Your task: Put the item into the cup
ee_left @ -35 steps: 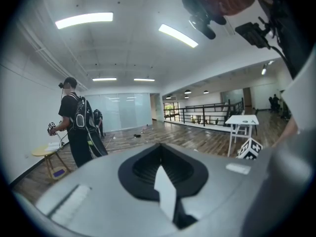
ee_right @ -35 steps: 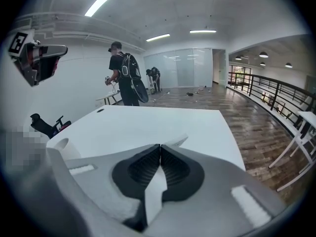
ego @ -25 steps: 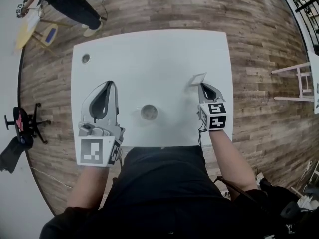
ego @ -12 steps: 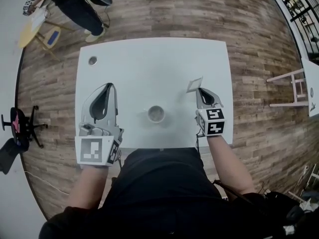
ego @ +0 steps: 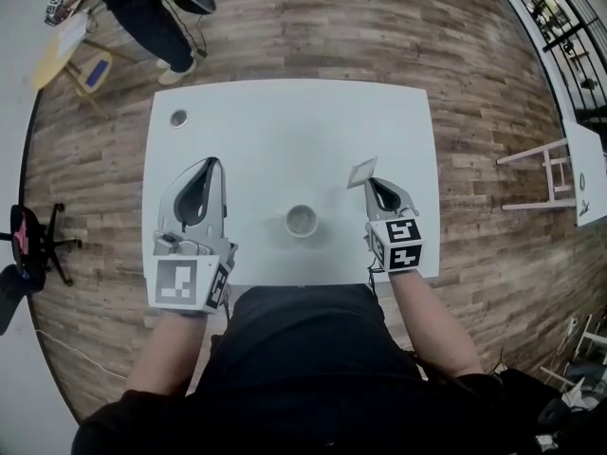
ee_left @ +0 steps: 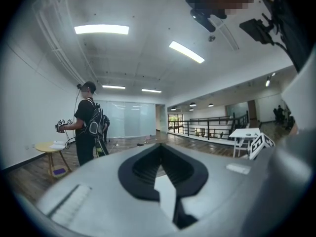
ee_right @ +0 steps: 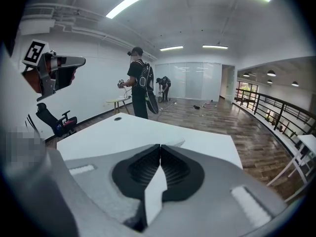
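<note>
**A:** Where is the item right now?

**B:** The right claw [ego: 373,183] is pinching a flat white square item [ego: 362,172] by one edge. It is holding the item over the white worktop [ego: 285,131], to the right of the cup [ego: 302,221] and apart from it.

**A:** And the cup?

**B:** It is standing upright near the worktop's near edge, between the two claws, with nothing touching it.

**A:** What is the left claw doing?

**B:** The left claw [ego: 214,163] is hovering level over the worktop's left side, its jaws pressed together on nothing.

**A:** Is anyone else around?

**B:** A person [ego: 142,12] is standing on the wooden floor [ego: 313,17] beyond the far left corner.
</note>
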Motion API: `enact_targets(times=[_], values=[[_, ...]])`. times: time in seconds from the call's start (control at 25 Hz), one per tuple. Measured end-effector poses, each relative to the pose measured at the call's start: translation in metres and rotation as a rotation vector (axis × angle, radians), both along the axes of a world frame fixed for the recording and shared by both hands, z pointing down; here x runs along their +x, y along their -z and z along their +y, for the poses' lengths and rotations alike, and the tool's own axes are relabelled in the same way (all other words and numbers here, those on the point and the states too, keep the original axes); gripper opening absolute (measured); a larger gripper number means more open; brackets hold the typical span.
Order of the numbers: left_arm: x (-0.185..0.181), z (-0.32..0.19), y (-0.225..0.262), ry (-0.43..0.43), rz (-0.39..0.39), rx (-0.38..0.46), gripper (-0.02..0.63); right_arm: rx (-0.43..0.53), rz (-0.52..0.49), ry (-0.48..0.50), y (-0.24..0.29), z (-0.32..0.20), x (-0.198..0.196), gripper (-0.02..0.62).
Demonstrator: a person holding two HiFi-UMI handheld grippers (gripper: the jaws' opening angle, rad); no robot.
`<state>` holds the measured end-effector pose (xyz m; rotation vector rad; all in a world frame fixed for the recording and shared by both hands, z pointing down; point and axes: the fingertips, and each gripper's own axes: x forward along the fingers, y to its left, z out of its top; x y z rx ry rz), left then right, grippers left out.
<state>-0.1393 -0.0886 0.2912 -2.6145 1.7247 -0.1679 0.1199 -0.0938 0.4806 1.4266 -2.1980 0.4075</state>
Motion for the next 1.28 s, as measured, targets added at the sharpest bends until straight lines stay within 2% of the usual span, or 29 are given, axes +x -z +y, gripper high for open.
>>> enact_targets(times=[0.52, 1.28], values=[[-0.006, 0.0, 0.003, 0.009, 0.026, 0.016, 0.006, 0.005, -0.021, 0.11, 0.012, 0.016, -0.044, 0.006], [-0.02, 0.02, 0.003, 0.048, 0.035, 0.024, 0.006, -0.013, -0.044, 0.259, 0.013, 0.05, -0.088, 0.006]])
